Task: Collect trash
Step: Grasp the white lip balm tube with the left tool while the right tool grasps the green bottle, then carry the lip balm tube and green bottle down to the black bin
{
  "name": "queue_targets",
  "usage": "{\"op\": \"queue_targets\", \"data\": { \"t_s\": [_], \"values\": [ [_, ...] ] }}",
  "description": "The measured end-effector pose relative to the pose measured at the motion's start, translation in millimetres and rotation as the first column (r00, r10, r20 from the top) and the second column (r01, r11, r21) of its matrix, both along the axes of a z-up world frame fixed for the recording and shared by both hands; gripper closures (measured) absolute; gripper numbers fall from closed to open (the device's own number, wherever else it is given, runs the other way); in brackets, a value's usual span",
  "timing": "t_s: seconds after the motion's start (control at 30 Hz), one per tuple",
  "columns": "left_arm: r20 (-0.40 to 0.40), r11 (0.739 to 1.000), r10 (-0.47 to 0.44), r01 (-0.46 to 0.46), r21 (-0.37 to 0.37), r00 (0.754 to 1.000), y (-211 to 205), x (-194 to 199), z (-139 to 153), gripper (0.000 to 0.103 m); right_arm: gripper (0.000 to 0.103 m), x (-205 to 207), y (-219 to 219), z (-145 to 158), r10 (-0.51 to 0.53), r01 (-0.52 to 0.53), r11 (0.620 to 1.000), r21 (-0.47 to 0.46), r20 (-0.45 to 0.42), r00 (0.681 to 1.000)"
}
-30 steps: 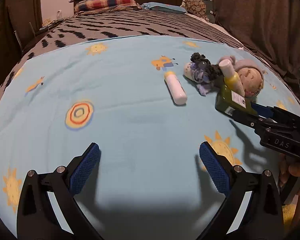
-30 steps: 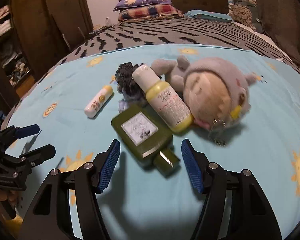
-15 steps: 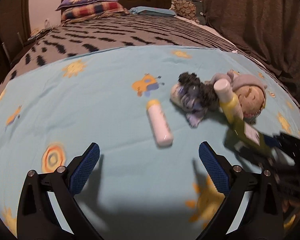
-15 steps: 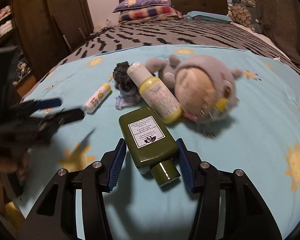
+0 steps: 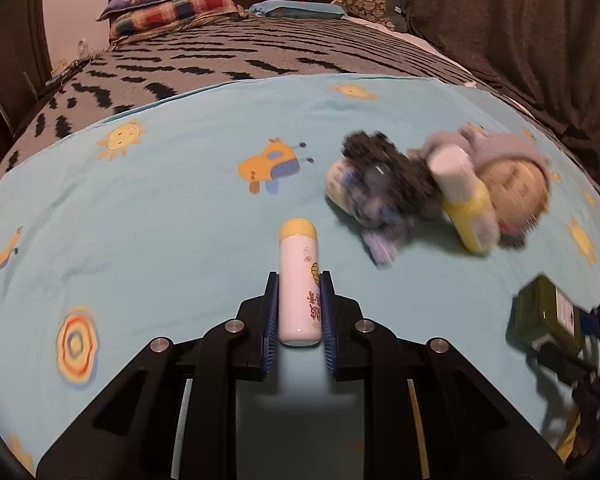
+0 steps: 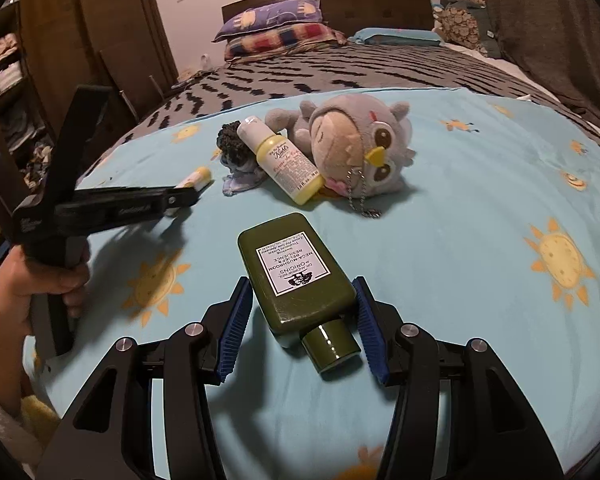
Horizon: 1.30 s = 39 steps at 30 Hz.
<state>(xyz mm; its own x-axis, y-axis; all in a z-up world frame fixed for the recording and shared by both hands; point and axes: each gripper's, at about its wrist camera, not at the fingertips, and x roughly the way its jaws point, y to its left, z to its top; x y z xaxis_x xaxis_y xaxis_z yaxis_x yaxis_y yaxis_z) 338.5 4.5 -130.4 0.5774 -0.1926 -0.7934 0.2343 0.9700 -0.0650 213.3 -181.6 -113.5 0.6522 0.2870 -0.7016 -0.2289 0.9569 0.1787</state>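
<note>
My left gripper (image 5: 299, 294) is shut on a white tube with a yellow cap (image 5: 299, 280) lying on the light blue blanket (image 5: 160, 208); it also shows in the right wrist view (image 6: 198, 177). My right gripper (image 6: 302, 322) has its blue pads against both sides of a dark green bottle (image 6: 296, 272), lying cap toward me; the bottle shows in the left wrist view (image 5: 548, 316) too. A yellow bottle with a white cap (image 6: 280, 160) leans on a grey plush toy (image 6: 352, 144). A dark crumpled wad (image 6: 232, 146) lies beside it.
The blanket covers the near part of a bed with a black-and-grey striped cover (image 6: 340, 68) and pillows (image 6: 276, 32) at the headboard. A wooden wardrobe (image 6: 80, 40) stands left. A dark curtain (image 5: 520, 40) hangs right.
My left gripper moved forward to the white tube and shut on it. My right gripper narrowed around the green bottle.
</note>
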Motion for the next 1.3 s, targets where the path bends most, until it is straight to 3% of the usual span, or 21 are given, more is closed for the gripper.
{"op": "queue_targets", "data": {
  "t_s": [0.53,0.8,1.03,1.3],
  "values": [
    [0.054,0.994,-0.055,0.06,-0.091,0.997,-15,-175,25,0.085,0.051,-113,-21,13,-0.068,0.068,0.997,0.034,0.015,0.998],
    [0.048,0.985,-0.113,0.118,-0.124,0.992,-31,-251,15,0.085,0.051,-168,-34,7,-0.099,0.099,0.995,0.028,-0.001,0.995],
    [0.024,0.975,-0.176,0.177,-0.135,0.984,-46,-297,-11,0.085,0.051,-200,-47,-22,-0.127,0.128,0.992,0.014,-0.06,0.99],
    [-0.105,0.971,-0.211,0.196,-0.139,0.972,-60,-319,-73,0.085,0.051,-220,-51,-73,-0.138,0.14,0.99,-0.002,-0.171,0.976]
  ]
}}
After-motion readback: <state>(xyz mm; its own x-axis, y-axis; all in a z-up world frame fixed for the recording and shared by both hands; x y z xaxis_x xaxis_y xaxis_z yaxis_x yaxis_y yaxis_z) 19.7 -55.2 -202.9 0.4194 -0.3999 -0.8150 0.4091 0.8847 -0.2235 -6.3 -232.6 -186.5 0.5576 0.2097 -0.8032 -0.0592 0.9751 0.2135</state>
